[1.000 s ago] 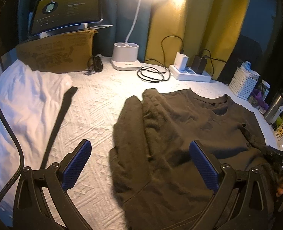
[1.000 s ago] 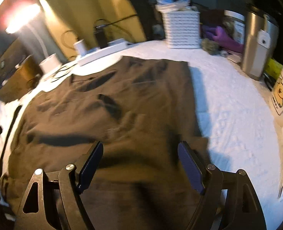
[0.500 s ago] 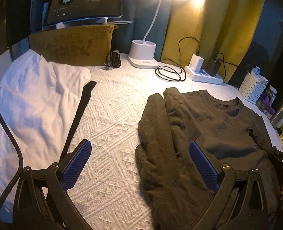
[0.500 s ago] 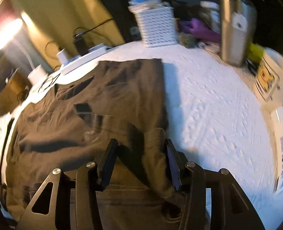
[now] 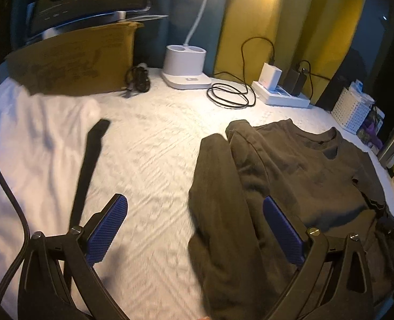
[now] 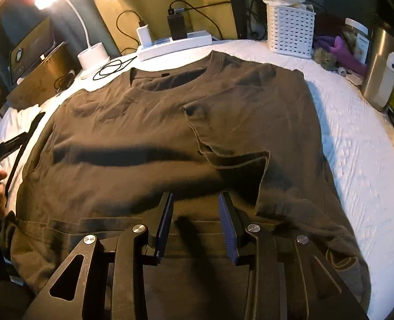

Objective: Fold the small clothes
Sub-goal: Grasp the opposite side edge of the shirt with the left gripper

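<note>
- While the brown T-shirt (image 6: 143, 133) lies spread on the white bedcover (image 5: 149, 146), on the near side of the desk lamp (image 5: 185, 64) and a little to its right, folding looks only partly done.
- Both sides appear turned in. The right wrist view shows the sleeve farther from the lamp laid across the chest. The left wrist view shows the lamp-side edge doubled over into a long band.
- Its neck opening points toward the lamp and its hem lies farthest from it, nearest the two grippers.
- What seems left, as a judgement, is bringing the hem up toward the neck, perhaps twice, to make a small packet. Neither view shows a crosswise fold.
- The right gripper (image 6: 197, 224) hangs over the lower part of the shirt, at the end away from the lamp. Its jaws have just been closing and stand narrow. Cloth shows flat in the gap between them, but no raised fold is visibly pinched, so it seems to hold nothing.
- The left gripper (image 5: 194, 229) has its jaws spread wide, with nothing between the pads. One pad is over bare bedcover and the other over the shirt's lamp-side band.
- A crumpled white cloth (image 5: 23, 138) waits well to the left of the lamp, unfolded and probably the next item.
</note>
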The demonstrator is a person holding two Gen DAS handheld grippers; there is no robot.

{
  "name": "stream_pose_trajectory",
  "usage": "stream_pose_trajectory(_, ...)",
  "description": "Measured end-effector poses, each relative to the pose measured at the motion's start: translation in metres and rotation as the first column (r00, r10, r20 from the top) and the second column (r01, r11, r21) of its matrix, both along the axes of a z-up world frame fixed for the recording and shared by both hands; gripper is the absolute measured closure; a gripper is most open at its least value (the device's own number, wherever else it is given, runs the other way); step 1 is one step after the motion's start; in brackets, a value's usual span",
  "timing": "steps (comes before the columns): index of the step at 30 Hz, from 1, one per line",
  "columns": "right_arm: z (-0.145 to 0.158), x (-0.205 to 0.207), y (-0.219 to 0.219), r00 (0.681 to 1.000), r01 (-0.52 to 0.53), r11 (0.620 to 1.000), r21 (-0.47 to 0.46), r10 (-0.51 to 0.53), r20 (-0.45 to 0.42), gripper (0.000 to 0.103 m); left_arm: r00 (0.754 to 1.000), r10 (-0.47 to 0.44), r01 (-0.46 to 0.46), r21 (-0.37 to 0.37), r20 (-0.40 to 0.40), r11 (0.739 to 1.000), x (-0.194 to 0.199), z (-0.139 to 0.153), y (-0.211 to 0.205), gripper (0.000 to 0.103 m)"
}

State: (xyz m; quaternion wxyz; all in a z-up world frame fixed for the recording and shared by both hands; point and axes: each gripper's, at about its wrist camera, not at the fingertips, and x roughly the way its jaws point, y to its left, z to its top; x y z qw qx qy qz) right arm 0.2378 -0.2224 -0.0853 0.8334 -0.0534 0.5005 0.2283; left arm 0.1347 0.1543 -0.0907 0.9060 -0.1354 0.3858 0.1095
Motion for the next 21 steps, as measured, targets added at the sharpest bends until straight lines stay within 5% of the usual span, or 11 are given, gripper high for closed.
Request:
stream_pose_trajectory(4, 0.015, 0.007, 0.002, 0.998, 0.021, 0.999, -0.045, -0.019, 0.055, 0.057, 0.999, -0.04, 0.04, -0.02, -0.017, 0.999, 0.02, -0.006, -0.001, 0.006)
stream_pose_trajectory(6, 0.021, 0.012, 0.001, 0.996, 0.041, 0.998, -0.052, -0.036, 0.084, 0.029, 0.997, -0.069, 0.068, -0.029, -0.024, 0.997, 0.031, -0.009, -0.003, 0.008)
stream_pose_trajectory(15, 0.012, 0.036, -0.003, 0.996, 0.067, 0.994, -0.081, -0.062, 0.066, 0.029, 0.99, -0.123, 0.123, 0.005, -0.063, 0.992, 0.055, -0.026, -0.011, 0.033)
stream_pose_trajectory(18, 0.009, 0.042, -0.003, 0.996, 0.067, 0.994, -0.082, -0.062, 0.057, 0.029, 0.992, -0.109, 0.11, 0.014, -0.061, 0.994, 0.053, -0.024, -0.009, 0.061)
stream_pose_trajectory(20, 0.01, 0.044, -0.002, 0.996, 0.065, 0.995, -0.076, -0.061, 0.058, 0.029, 0.994, -0.091, 0.091, 0.002, -0.058, 0.996, 0.051, -0.024, -0.005, 0.09)
stream_pose_trajectory(21, 0.01, 0.045, -0.002, 0.996, 0.064, 0.995, -0.071, -0.06, 0.059, 0.029, 0.995, -0.079, 0.078, -0.021, -0.056, 0.997, 0.049, -0.024, -0.001, 0.093)
